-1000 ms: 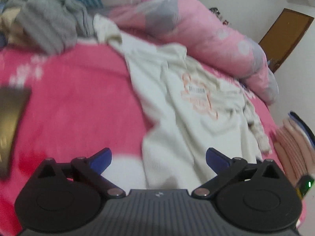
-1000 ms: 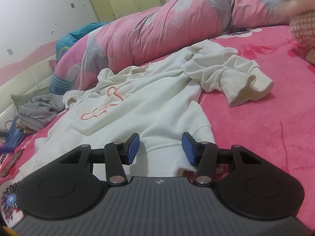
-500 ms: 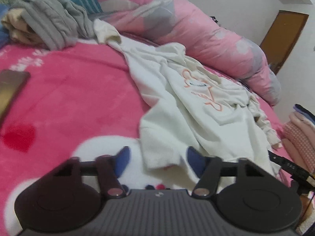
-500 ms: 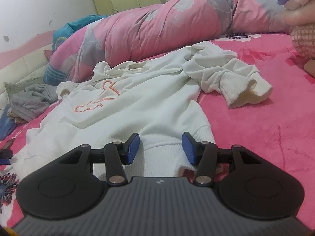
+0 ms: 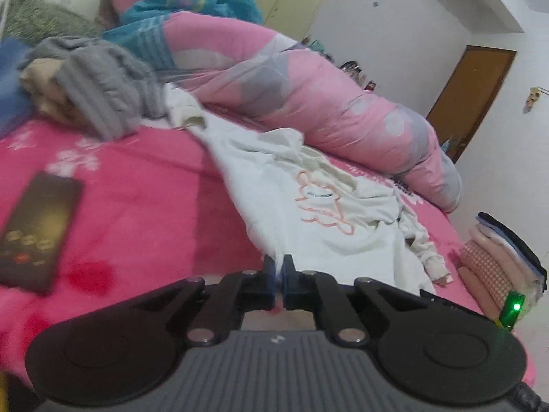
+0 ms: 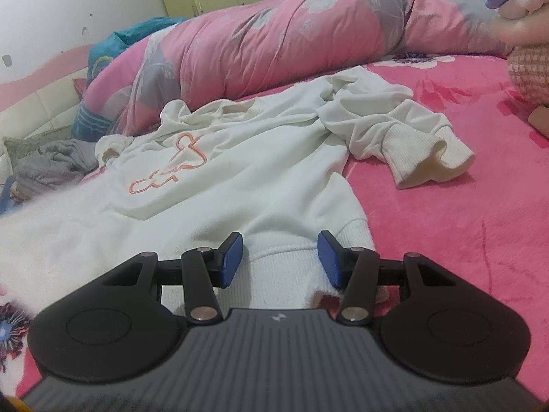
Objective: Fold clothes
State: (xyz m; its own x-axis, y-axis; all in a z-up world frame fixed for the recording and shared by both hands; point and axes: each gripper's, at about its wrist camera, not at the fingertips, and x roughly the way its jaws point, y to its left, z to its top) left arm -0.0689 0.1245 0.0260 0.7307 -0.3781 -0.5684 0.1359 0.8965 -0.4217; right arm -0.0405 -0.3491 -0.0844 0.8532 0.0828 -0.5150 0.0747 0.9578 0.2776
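We see a white sweatshirt (image 6: 240, 185) with an orange outline print spread rumpled across the pink bedspread (image 6: 463, 240), lying between us and a long pink-and-grey rolled duvet (image 6: 291, 34). Our left gripper (image 5: 278, 271) has its jaws pressed together on the near corner of the sweatshirt's hem, the white cloth pinched between the blue pads and drawn up into a taut edge that runs away toward the far sleeve. Our right gripper (image 6: 279, 257) stands with its jaws apart over the ribbed hem at the other corner; the band lies between the pads, which do not press on it. One ribbed cuff (image 6: 432, 161) lies loose on the bedspread to the right. A dark phone (image 5: 37, 233) rests on the bedspread to the left, a heap of grey clothes (image 5: 96, 86) sits near the headboard, and a stack of folded clothes (image 5: 497, 261) sits at the far right.
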